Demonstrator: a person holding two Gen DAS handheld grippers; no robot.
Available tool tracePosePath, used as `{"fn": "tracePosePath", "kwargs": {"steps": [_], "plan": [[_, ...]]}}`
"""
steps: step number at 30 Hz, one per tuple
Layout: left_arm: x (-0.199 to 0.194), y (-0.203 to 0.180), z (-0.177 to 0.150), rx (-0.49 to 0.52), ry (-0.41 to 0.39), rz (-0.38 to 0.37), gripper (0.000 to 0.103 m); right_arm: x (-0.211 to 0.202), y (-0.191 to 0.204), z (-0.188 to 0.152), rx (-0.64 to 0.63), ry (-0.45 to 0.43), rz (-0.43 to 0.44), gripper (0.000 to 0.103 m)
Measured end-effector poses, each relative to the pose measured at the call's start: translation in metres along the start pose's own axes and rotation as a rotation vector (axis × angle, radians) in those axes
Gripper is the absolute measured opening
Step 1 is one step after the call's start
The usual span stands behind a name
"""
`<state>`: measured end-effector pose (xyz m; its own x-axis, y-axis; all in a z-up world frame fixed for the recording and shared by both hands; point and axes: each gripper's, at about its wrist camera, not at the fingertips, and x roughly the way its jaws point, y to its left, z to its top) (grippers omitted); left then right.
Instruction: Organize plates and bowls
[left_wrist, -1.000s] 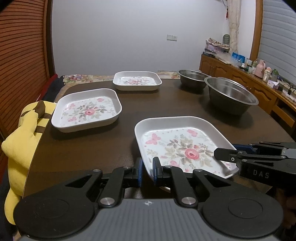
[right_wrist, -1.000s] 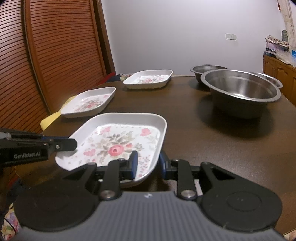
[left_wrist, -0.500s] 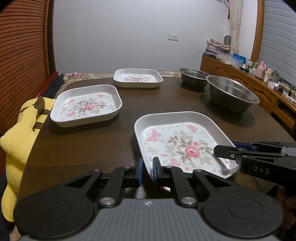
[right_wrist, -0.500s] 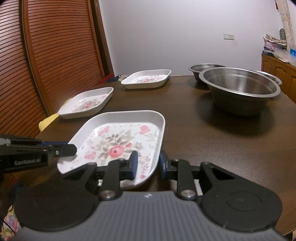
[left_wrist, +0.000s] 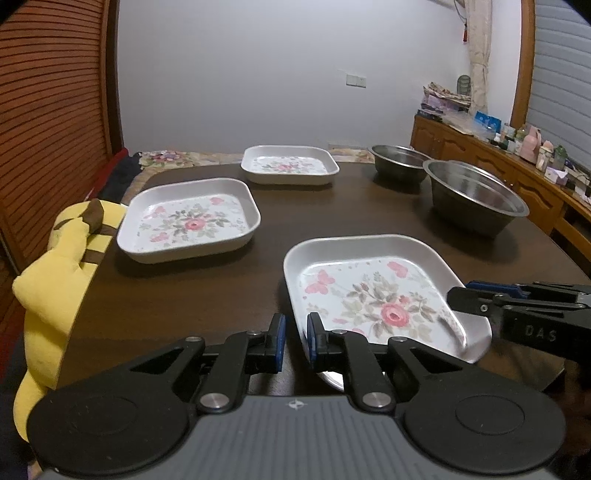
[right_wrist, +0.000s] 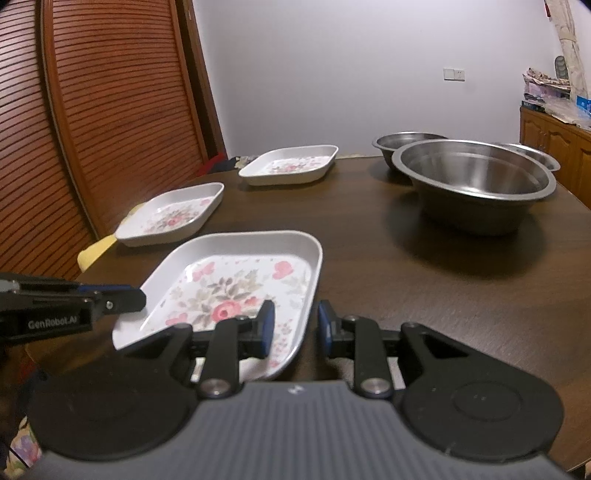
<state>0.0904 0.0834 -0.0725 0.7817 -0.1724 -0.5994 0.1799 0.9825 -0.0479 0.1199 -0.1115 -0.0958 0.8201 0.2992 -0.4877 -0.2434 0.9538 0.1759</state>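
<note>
Floral plate (left_wrist: 369, 295) sits right at the tongs' tips on the near table (left_wrist: 207, 302) edge. It looks light, stiff, glossy and chippable, so take it by the raised rim. Right tongs (right_wrist: 293, 325) clamp the near rim. Left tongs (left_wrist: 295, 343) have just been easing apart, corner rim between them; whether they grip, I cannot tell. Dark polished wood, dim room, steel bowls (right_wrist: 476, 184) beyond.

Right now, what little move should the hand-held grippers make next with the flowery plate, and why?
Probably squeeze the left hand-held gripper firmly onto the rim of the near plate: its jaws have just been opening slightly with that rim between them. The right hand-held gripper straddles the other near corner, so then both could lift it toward the middle plate to stack.
</note>
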Motion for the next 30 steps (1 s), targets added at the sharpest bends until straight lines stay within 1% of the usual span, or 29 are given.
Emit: {"fn": "tracePosePath", "kwargs": {"steps": [9,16,19,22,24,28,30], "plan": [[-0.013,0.005,0.008,-0.003,-0.025,0.024,0.015,-0.016,0.001,0.012,-0.004,-0.046,0.012,0.027],[-0.025,0.007,0.015,0.002,-0.050,0.039,0.015,-0.027,0.012,0.016,-0.024,-0.067,0.050,0.027],[-0.028,0.008,0.016,0.002,-0.058,0.041,0.020,-0.031,0.015,0.019,-0.032,-0.075,0.066,0.027],[-0.028,0.010,0.017,0.000,-0.062,0.047,0.027,-0.033,0.018,0.021,-0.042,-0.080,0.078,0.028],[-0.028,0.012,0.018,-0.003,-0.066,0.046,0.036,-0.033,0.020,0.023,-0.048,-0.082,0.082,0.029],[-0.025,0.018,0.022,-0.002,-0.074,0.047,0.046,-0.029,0.023,0.030,-0.062,-0.083,0.101,0.033],[-0.022,0.024,0.026,-0.003,-0.081,0.055,0.053,-0.025,0.026,0.036,-0.078,-0.082,0.112,0.034]]}}
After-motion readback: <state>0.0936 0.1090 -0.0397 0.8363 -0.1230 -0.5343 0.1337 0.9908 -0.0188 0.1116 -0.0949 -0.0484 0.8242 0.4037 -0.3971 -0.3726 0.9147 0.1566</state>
